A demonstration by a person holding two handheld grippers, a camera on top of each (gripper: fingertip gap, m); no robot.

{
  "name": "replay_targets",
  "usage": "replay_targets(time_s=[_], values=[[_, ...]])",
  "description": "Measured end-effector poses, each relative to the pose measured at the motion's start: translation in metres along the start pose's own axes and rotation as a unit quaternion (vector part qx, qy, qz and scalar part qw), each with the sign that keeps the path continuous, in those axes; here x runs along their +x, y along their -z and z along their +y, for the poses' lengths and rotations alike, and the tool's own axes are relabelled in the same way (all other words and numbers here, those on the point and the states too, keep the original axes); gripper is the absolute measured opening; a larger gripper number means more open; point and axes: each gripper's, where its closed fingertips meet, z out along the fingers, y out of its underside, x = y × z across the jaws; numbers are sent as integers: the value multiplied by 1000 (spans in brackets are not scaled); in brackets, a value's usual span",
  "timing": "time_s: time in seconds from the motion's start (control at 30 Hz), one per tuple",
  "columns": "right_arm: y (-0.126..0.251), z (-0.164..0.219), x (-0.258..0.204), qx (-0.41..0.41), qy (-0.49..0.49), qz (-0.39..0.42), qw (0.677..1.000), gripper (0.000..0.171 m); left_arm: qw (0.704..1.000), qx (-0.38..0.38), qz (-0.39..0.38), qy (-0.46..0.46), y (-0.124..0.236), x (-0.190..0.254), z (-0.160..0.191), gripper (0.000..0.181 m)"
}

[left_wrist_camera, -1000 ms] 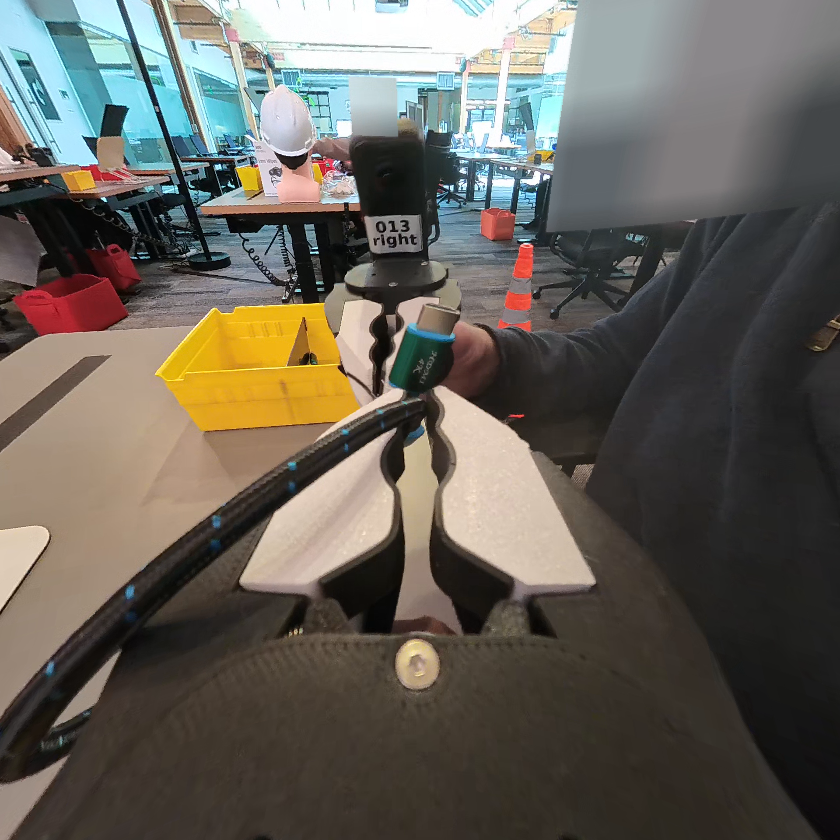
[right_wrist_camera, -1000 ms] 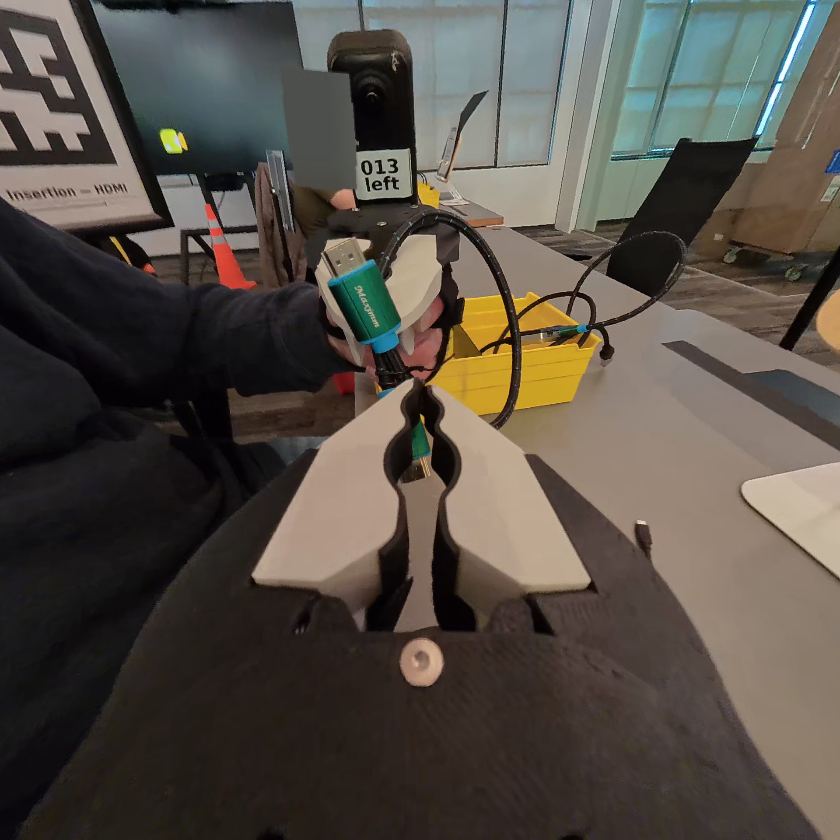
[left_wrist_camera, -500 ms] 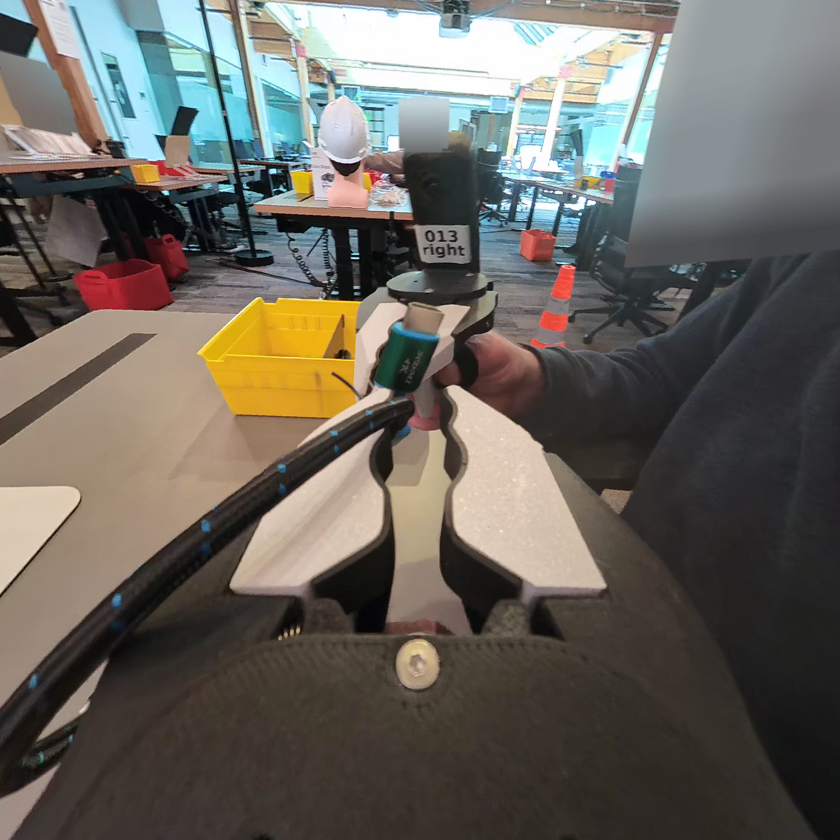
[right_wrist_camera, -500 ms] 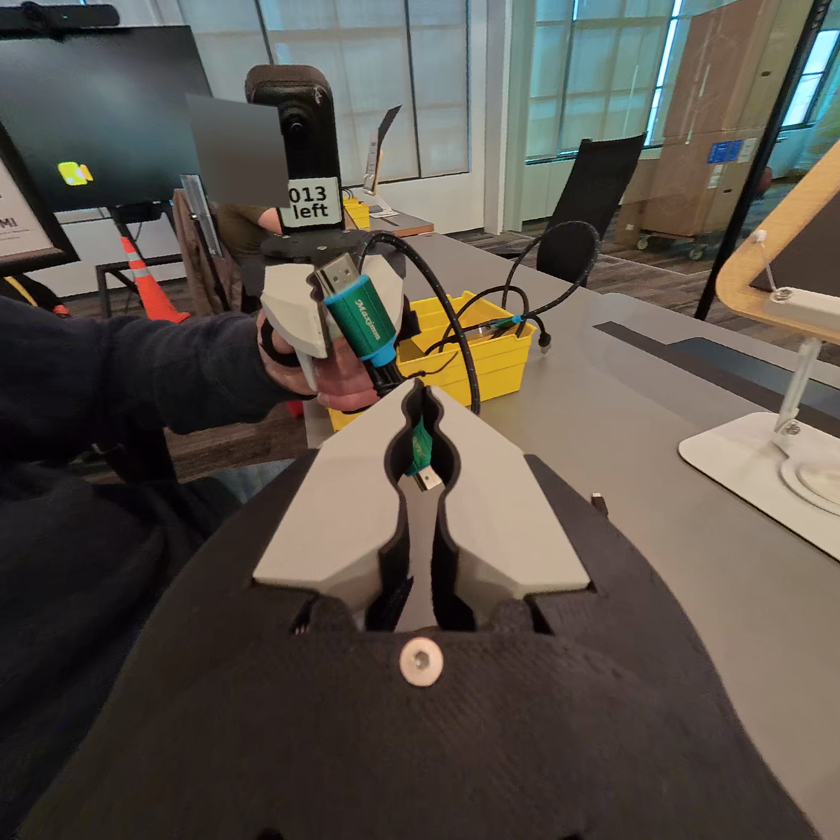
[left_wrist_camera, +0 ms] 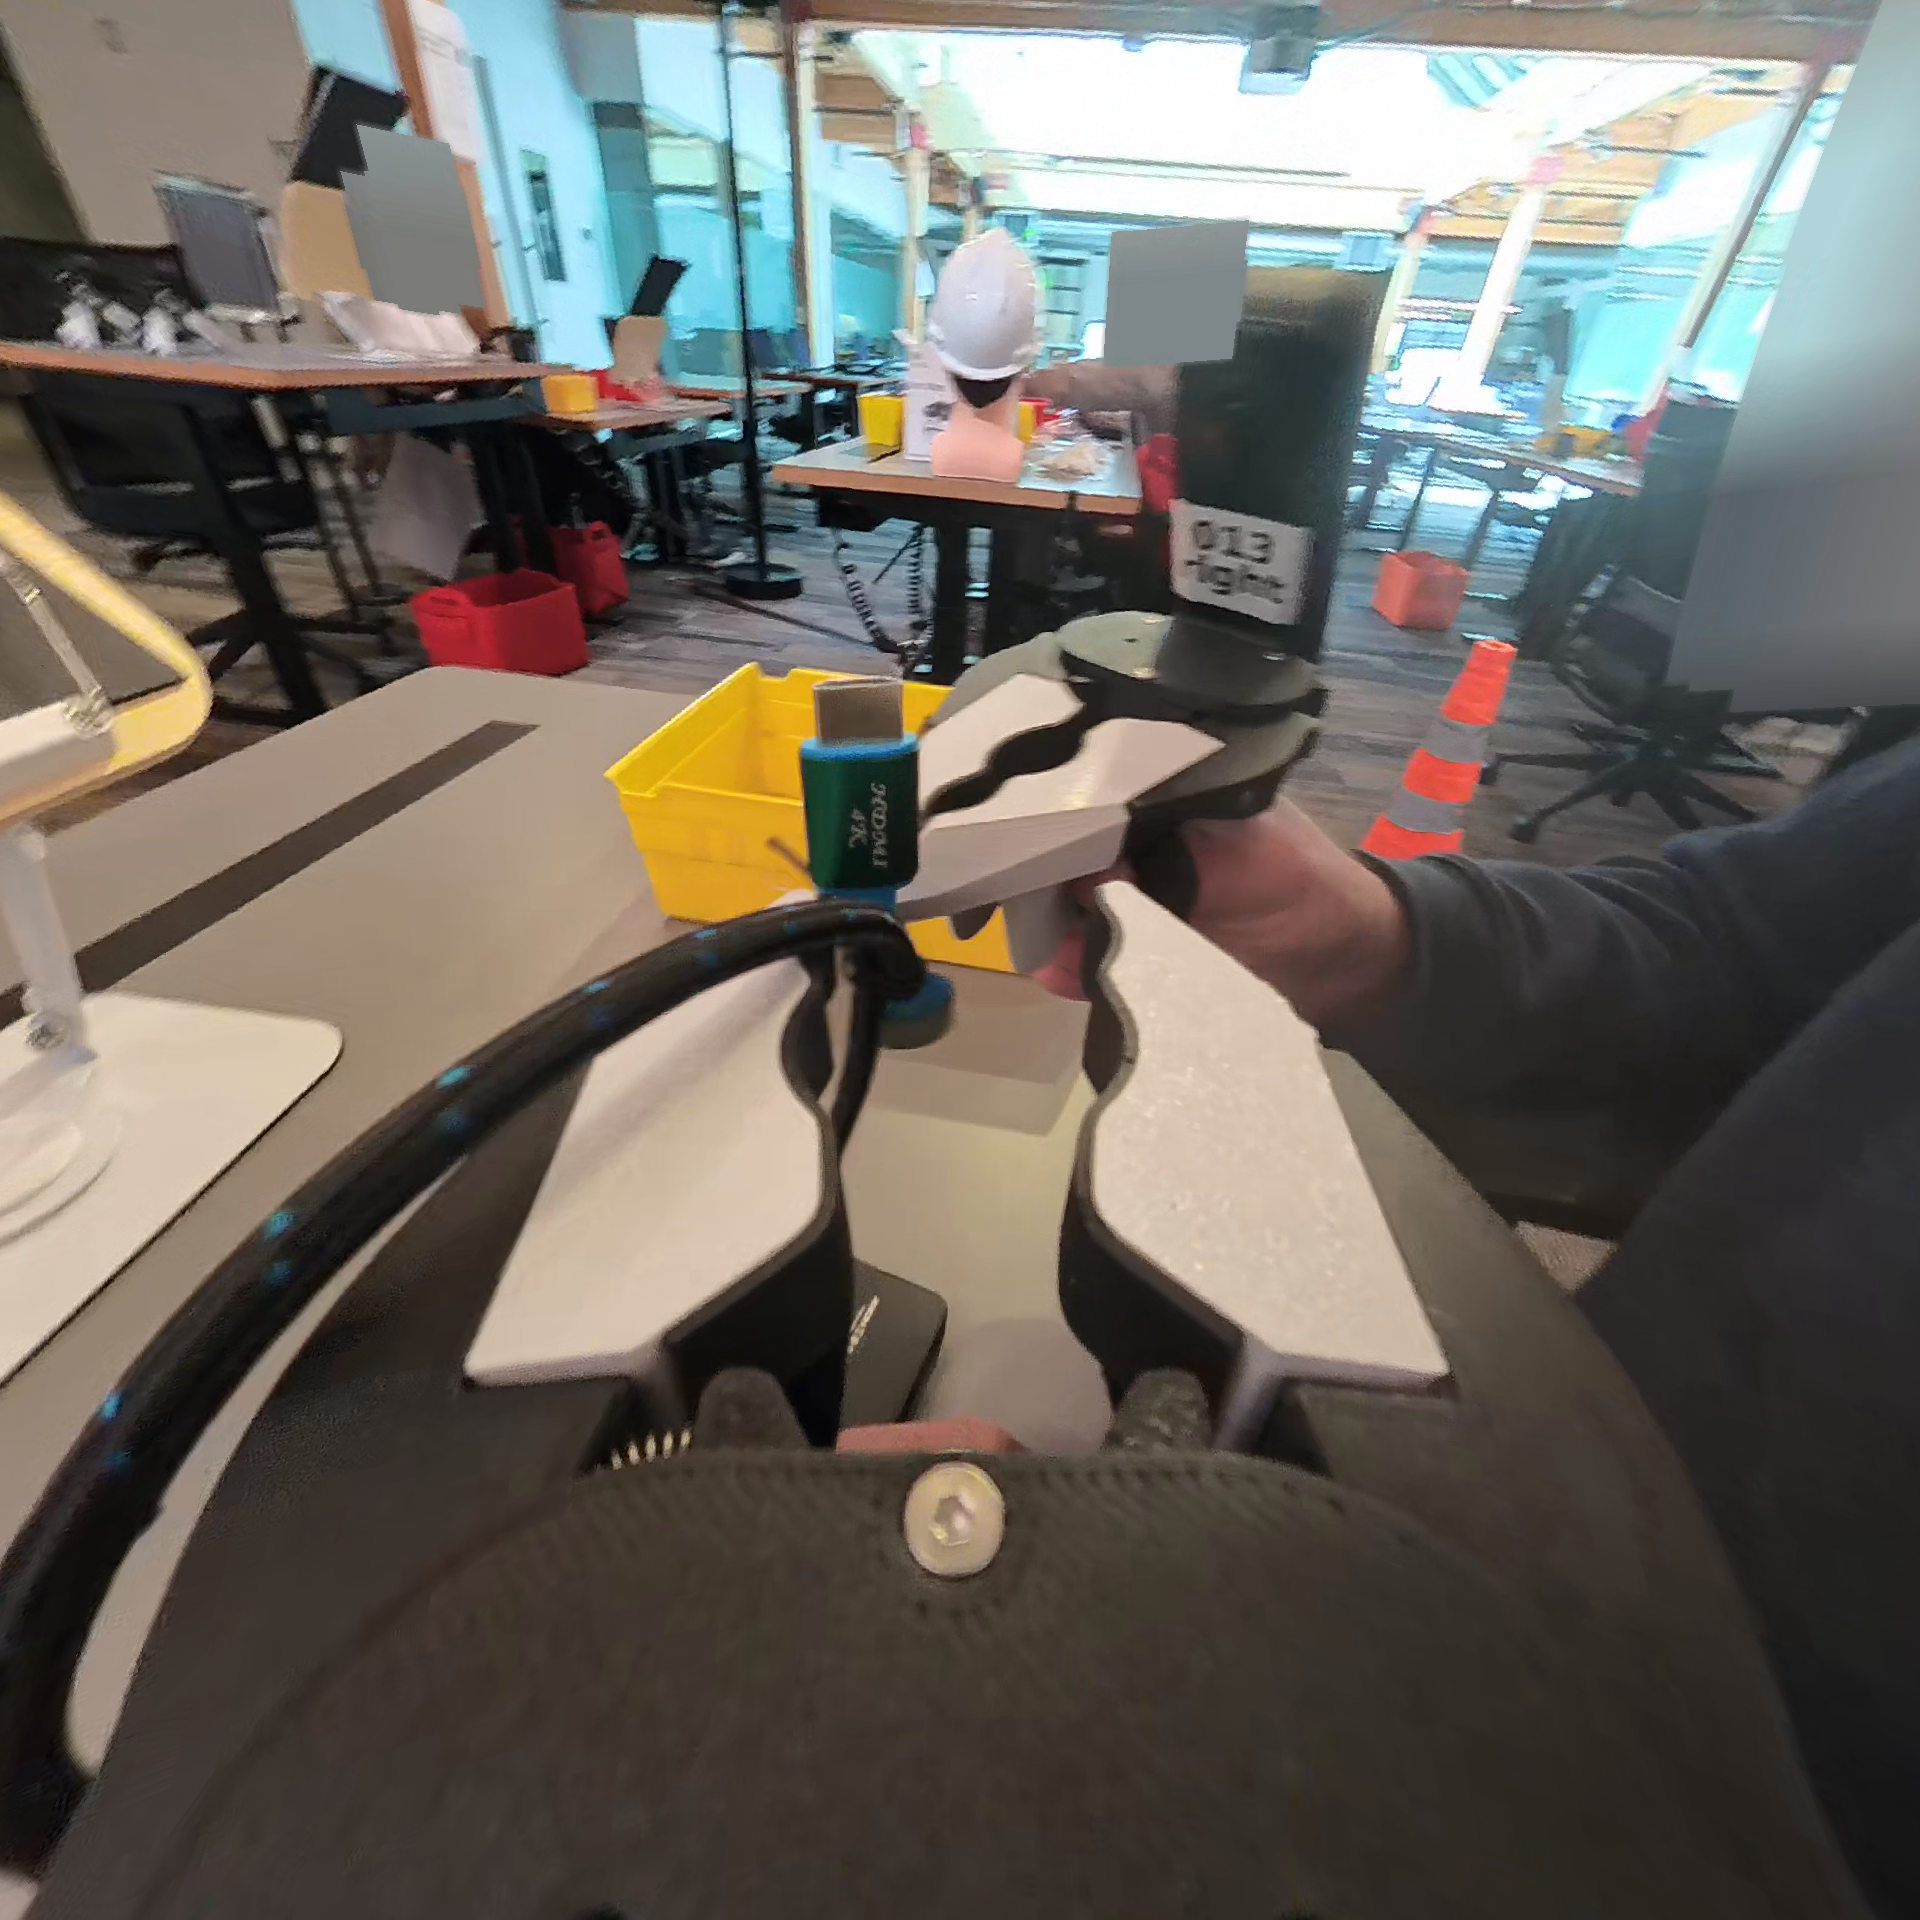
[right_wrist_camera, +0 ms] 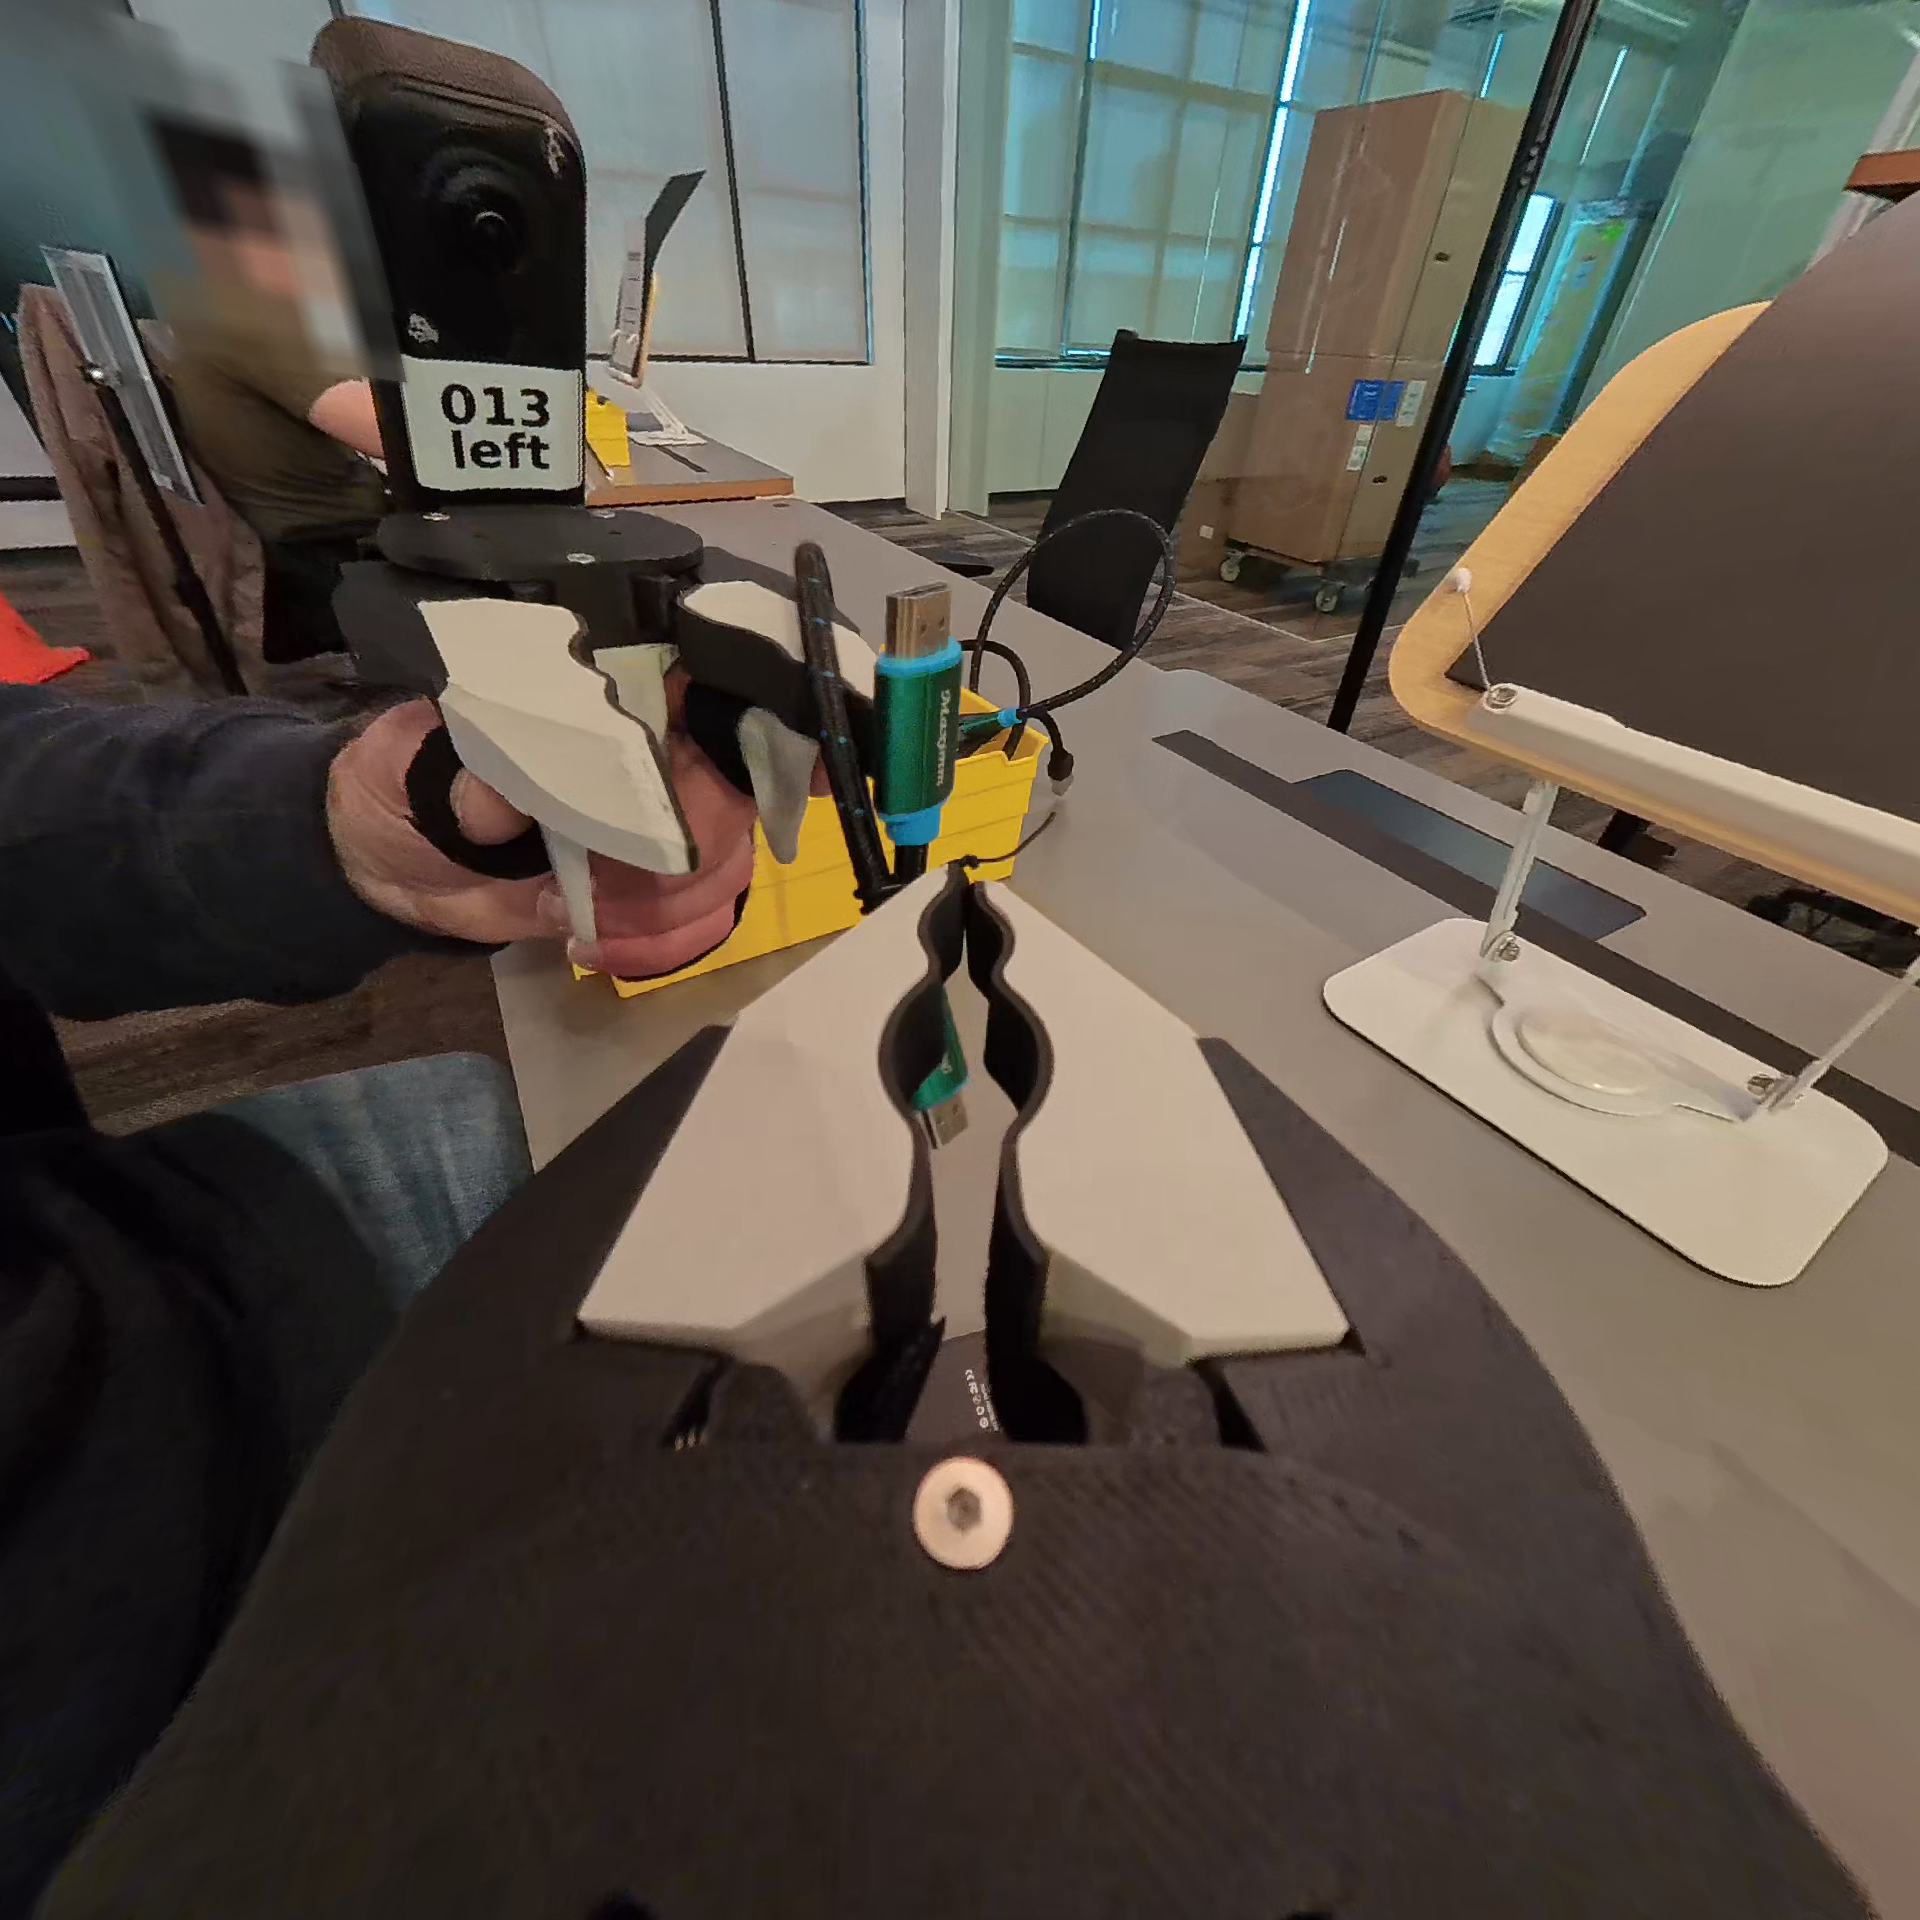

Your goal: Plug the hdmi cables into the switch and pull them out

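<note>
Above the grey bench (right_wrist_camera: pixel 1299 1039), the HDMI cable (left_wrist_camera: pixel 436 1101) is pinched just below its upright green plug (right_wrist_camera: pixel 914 727) by the closed right gripper (right_wrist_camera: pixel 961 899); the left gripper (left_wrist_camera: pixel 961 997) is spread open, holding nothing. No plug is seen inserted, so plugging and pulling are judged undone. More cable lies in the yellow bin (left_wrist_camera: pixel 717 821).

Green HDMI plug (left_wrist_camera: pixel 860 798) upright, metal tip up, above grey table, black braided blue-flecked cable (left_wrist_camera: pixel 488 1070) arching away, second green plug (right_wrist_camera: pixel 940 1081) hanging tip-down.
</note>
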Motion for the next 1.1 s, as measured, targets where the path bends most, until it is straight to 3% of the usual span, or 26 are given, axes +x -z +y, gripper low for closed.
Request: replay_targets(time_s=[0.47,0.7,0.93,1.1], values=[[-7,1,-5,-18,58,33,998,0,995,-16,-51,81,-4,-22,13,35],[-4,-1,-6,-12,55,27,998,0,995,-30,-35,86,-3,-21,16,12],[-1,-5,-14,10,15,-24,1000,0,997,-38,7,70,1,-13,13,11],[5,-14,-24,56,-107,-127,984,0,998,-31,46,38,6,-2,6,11]])
